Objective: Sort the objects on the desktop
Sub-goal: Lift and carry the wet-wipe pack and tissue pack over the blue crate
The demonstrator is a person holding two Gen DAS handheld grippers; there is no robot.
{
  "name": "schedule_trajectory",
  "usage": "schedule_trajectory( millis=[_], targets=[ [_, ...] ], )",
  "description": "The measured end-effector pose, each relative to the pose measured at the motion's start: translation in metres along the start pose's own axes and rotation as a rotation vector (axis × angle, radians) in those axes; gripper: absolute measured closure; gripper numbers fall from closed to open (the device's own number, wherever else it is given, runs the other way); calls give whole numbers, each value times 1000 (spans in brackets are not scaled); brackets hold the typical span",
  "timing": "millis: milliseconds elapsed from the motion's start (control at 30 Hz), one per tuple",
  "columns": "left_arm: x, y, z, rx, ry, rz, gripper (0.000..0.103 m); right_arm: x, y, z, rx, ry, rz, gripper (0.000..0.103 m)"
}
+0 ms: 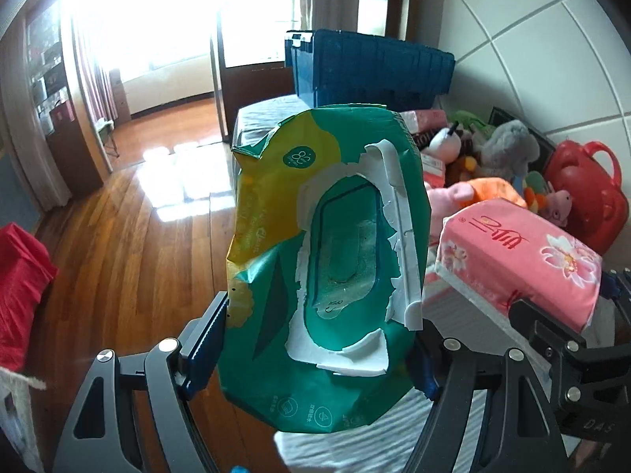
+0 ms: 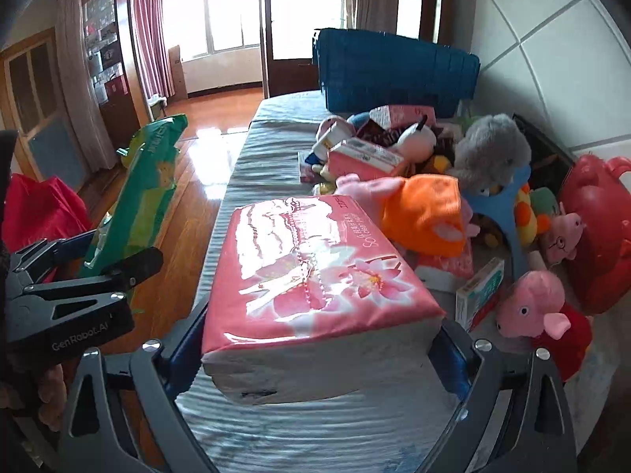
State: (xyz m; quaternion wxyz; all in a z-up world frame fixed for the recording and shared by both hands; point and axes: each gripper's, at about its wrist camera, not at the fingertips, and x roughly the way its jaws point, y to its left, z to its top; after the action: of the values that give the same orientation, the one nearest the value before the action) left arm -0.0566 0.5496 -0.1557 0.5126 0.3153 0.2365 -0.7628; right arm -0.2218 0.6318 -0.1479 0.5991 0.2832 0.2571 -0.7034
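1. The left tool [image 1: 315,358] holds a green and yellow pack of wet wipes [image 1: 327,260]. Its two fingers squeeze the pack from both sides, and the pack is up in the air.
2. The white sticker flap [image 1: 398,236] on the pack is peeled and torn.
3. The right tool [image 2: 319,354] holds a pink pack of tissues [image 2: 315,276]. Its fingers press on both ends of the pack, which is above the bench [image 2: 272,146] and not touching it.
4. The bench has a striped grey cover. The tissues are over its near end.
5. A heap of soft toys lies along the right edge, with a pink pig toy [image 2: 540,315] and a grey plush toy [image 2: 493,149].
6. A blue box [image 2: 394,75] stands at the far end of the bench.
7. A red bag [image 2: 603,232] sits by the tiled wall.
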Motion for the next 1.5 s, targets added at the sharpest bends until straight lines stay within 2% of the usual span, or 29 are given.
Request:
schedule_trajectory(
  millis=[267, 400, 533, 700, 867, 967, 1233, 1500],
  targets=[
    [-21, 83, 38, 87, -47, -86, 25, -18, 96, 58, 55, -114, -96, 7],
    [-18, 107, 60, 115, -60, -129, 25, -18, 118, 82, 72, -147, -140, 7],
    [-1, 115, 86, 144, -72, -172, 25, -10, 125, 105, 84, -169, -184, 7],
    [44, 108, 122, 210, -45, -236, 25, 27, 115, 134, 121, -155, -242, 7],
    [109, 75, 163, 309, 21, -302, 25, 82, 74, 159, 176, -112, -302, 7],
    [150, 48, 194, 379, 63, -343, 25, 114, 36, 179, 241, -77, -334, 7],
    [217, -5, 268, 472, 79, -431, 25, 159, -24, 232, 330, -50, -436, 7],
    [267, -31, 345, 570, 35, -554, 25, 191, -43, 294, 407, -66, -583, 7]
  ],
)
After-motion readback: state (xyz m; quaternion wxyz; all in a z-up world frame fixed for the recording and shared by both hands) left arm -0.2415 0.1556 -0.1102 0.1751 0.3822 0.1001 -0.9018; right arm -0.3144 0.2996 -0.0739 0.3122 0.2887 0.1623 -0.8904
